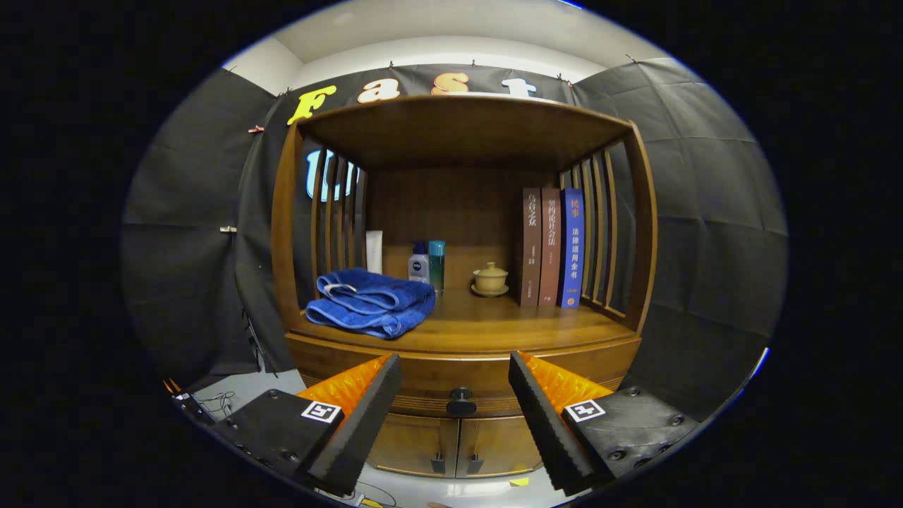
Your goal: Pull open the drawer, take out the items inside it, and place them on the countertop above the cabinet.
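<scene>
Black cloth walls close off the booth behind everything we see, with a pale ceiling above. Against that cloth stands the tall brown wooden cabinet with slatted sides, and its open countertop shelf is where the drawer's contents must end up. On that shelf we find a folded blue towel at the left, three upright books at the right, and between them, further back, a white tube, two small bottles and a lidded beige ceramic cup on a saucer.

Below the shelf runs the curved wooden drawer front, fully closed, with its small dark round knob at the centre. Under it are two small cabinet doors.

Our gripper with black ribbed fingers and orange backing is spread wide and holds nothing; the knob sits just ahead, between the fingers, apart from both.

We judge the task barely begun: the drawer is not yet pulled, its contents are hidden, and every item is left to lift out.
</scene>
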The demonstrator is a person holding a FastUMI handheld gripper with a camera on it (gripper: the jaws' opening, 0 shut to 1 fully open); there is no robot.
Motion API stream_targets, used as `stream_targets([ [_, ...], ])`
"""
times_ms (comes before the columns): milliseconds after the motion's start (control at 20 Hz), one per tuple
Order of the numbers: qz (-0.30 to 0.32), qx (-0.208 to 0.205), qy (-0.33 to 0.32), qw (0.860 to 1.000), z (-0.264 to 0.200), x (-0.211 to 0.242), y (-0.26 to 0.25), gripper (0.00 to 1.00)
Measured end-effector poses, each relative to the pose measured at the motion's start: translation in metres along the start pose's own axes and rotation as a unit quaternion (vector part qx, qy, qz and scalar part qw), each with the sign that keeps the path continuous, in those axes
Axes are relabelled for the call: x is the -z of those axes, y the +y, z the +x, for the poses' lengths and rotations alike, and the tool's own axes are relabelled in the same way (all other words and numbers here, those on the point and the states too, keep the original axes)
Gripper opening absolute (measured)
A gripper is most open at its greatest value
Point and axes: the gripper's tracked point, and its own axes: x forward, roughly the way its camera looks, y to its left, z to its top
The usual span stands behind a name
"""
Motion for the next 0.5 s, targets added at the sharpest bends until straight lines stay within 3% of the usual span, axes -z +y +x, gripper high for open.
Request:
stream_targets([
  [500, 0.020, 0.010, 0.083, 0.996, 0.063, 0.086, -0.013, 0.99],
])
